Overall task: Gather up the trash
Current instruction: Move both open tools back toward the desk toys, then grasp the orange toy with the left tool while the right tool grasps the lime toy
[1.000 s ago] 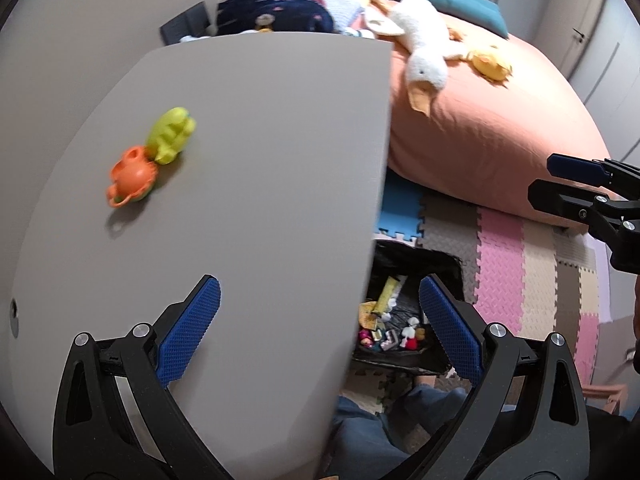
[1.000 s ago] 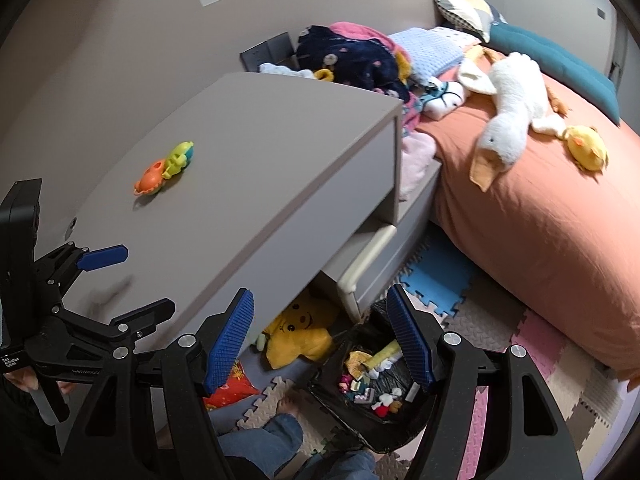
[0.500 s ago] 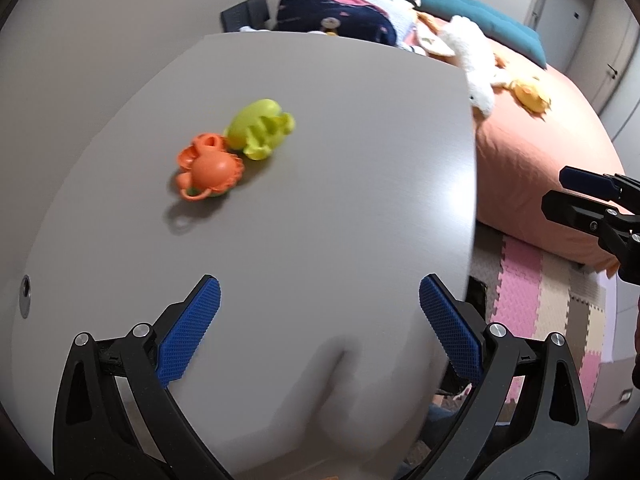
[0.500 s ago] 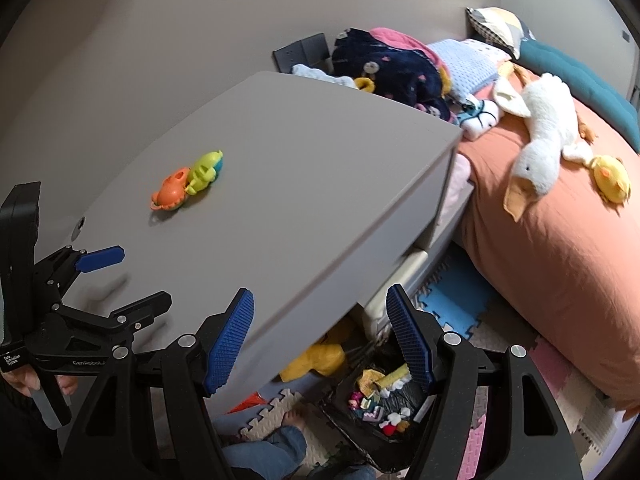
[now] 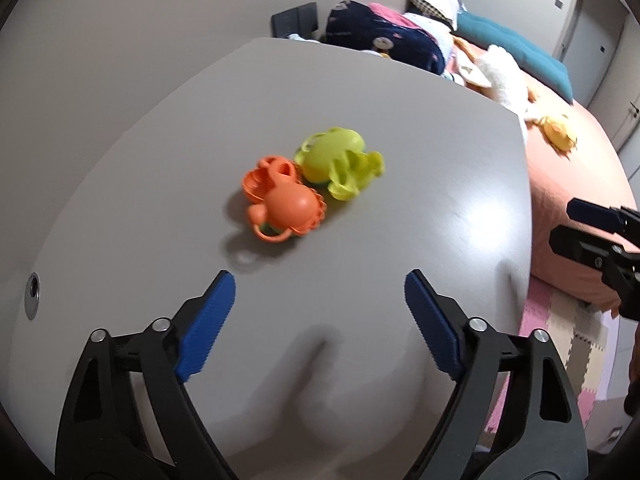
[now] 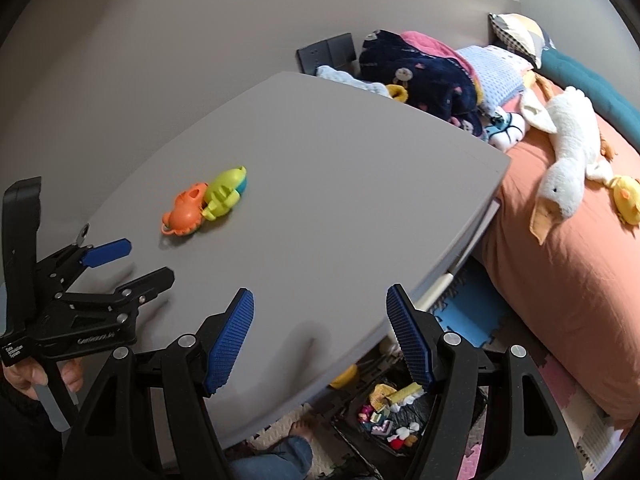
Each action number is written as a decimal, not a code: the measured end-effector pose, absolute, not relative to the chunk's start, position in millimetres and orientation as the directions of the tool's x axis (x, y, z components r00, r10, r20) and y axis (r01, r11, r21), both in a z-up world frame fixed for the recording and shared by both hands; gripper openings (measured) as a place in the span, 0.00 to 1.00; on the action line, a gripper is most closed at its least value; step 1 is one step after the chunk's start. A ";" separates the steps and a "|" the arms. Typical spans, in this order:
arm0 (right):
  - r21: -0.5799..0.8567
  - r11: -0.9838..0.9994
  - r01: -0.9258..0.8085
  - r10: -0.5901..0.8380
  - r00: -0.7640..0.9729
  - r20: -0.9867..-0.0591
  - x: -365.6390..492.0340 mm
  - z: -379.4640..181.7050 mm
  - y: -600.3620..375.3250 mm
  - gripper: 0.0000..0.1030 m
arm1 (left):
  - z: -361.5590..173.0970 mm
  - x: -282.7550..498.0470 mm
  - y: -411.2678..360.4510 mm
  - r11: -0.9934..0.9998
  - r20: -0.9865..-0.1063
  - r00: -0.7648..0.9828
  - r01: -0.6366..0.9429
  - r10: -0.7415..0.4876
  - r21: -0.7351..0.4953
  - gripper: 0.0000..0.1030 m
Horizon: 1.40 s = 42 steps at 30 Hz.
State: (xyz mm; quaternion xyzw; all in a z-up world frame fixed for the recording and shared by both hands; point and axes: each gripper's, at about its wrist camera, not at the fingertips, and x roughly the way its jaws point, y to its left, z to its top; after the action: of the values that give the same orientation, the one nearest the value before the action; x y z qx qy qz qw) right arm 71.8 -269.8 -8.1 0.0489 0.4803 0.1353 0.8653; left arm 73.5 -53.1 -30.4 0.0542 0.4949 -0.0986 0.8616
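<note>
On the grey counter (image 5: pixel 420 184), near its middle-left, lie two plastic toys touching one another: an orange toy (image 5: pixel 286 204) and, just beyond it, a lime-green toy (image 5: pixel 340 162); the right wrist view shows a blue part on the green one. Left gripper (image 5: pixel 320 312) hovers above the counter, near the orange toy, with the blue pads (image 5: pixel 206 326) apart and closing; nothing lies between them, and neither pad touches a toy. Right gripper (image 6: pixel 320 336) hangs over the counter's near edge, released, its jaws apart with nothing between them. Seen from the right wrist, the left gripper stands at the left of the picture, with a hand (image 6: pixel 24 374) around its handle. Below the counter's edge, on the floor, sits a black trash bag (image 6: pixel 474 404), open, holding small coloured scraps; it is well apart from the toys. Beside the bag appear a bare foot (image 6: pixel 302 428) and a denim trouser leg. Foam puzzle mats (image 6: pixel 466 312) in blue, pink and beige cover the floor. To the right stands a bed (image 6: pixel 560 272) with an orange cover, bearing a white plush goose (image 6: pixel 568 172), a yellow plush duck (image 6: pixel 626 196), a navy blanket (image 6: pixel 420 76) and a teal bolster (image 6: pixel 592 76). A round metal fitting (image 5: pixel 32 290) is set into the counter at its left edge.
</note>
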 end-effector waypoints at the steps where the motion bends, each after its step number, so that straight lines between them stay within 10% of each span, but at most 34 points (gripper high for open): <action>1: 0.216 0.957 -0.192 0.285 0.502 -0.817 74.6 -7.6 -266.5 0.68 | -30.8 76.7 -51.0 0.976 -0.863 0.491 0.219 -0.114 -0.005 0.79; 42: 0.235 0.929 -0.286 0.344 0.433 -0.833 160.0 -22.5 -183.5 0.68 | -58.4 157.1 1.1 0.991 -0.867 0.488 0.130 -0.098 -0.038 0.47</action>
State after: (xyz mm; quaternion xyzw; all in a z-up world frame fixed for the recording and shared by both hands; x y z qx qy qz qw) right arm 160.0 -183.5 -22.5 0.0294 0.4988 0.1862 0.8459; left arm 157.1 1.1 -58.4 0.0161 0.5016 -0.0660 0.8624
